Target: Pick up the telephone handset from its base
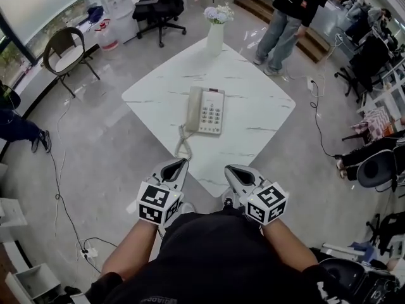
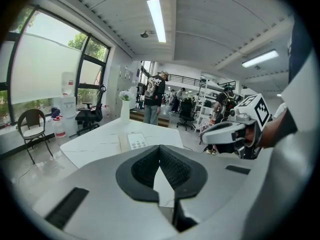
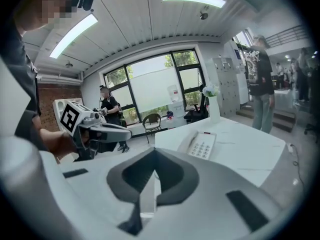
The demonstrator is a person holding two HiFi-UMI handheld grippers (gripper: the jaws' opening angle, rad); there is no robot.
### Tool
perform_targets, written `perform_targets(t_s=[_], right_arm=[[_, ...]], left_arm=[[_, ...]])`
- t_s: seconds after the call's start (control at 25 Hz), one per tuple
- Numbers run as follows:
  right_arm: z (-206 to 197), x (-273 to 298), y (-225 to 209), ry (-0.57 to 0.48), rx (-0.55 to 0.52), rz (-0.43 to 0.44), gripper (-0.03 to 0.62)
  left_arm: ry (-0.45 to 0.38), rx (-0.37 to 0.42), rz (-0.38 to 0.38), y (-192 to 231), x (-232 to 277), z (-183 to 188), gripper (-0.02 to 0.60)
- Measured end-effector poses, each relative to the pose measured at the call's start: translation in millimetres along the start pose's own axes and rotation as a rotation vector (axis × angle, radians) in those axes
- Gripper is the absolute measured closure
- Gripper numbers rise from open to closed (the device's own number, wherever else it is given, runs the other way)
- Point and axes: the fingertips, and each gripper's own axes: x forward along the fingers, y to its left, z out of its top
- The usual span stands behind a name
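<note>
My left hand-held gripper (image 1: 179,164) and right hand-held gripper (image 1: 235,171): jaws closed, holding nothing, low in frame. Handset (image 1: 193,108) sits on its base (image 1: 212,111), mid-frame. I'd open one wide, close across handset's middle

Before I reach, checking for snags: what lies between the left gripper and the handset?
In the head view, only the phone's coiled cord and bare tabletop lie between the left gripper and the handset.
</note>
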Motion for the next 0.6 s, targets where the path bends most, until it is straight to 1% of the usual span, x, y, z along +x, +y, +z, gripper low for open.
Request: perform_targets(t_s=[0.2,0.44,0.6], right_arm=[[8,-4,-19,0.004,-0.013,0.041,0.594],[10,-7,-34,-0.006,-0.013,0.088,0.594],[13,-12,-48,-0.021,0.008,0.09,0.594]], left_arm=[[0.007,0.01,0.064,-3,13,7,0.578],[0.023,0.009,0.111,-10,26,10,0.578],[0.049,0.013,0.13,-15,35,11,0.572]])
